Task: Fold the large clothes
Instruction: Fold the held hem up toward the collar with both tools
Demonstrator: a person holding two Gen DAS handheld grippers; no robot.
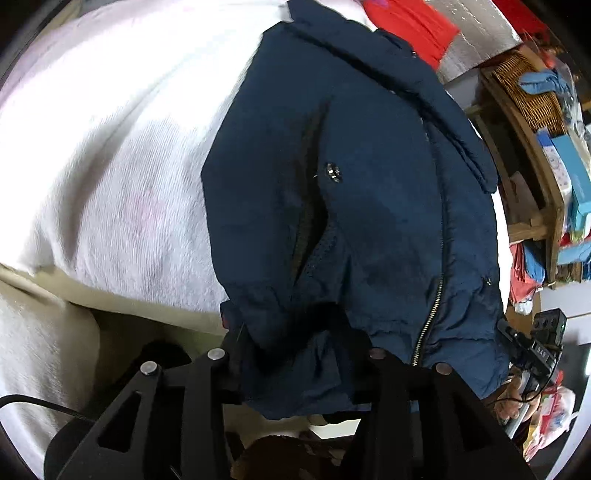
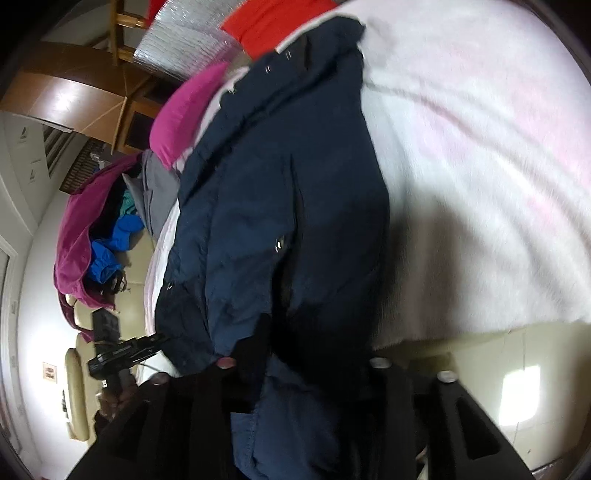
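Note:
A navy padded jacket (image 1: 369, 192) with a zip and a snap button lies on a white fleece blanket (image 1: 110, 147). My left gripper (image 1: 295, 369) is shut on the jacket's hem, cloth bunched between its fingers. The right gripper shows at the far right of the left wrist view (image 1: 535, 350). In the right wrist view the jacket (image 2: 266, 206) stretches away over the blanket (image 2: 480, 166), and my right gripper (image 2: 303, 387) is shut on its lower edge. The left gripper shows at the left of that view (image 2: 122, 354).
A red cloth (image 1: 417, 26) and a silver foil sheet (image 1: 480, 33) lie beyond the jacket. A wooden shelf with a wicker basket (image 1: 528, 92) stands at the right. A magenta garment (image 2: 184, 114) and a pile of clothes (image 2: 103, 236) lie on a beige sofa.

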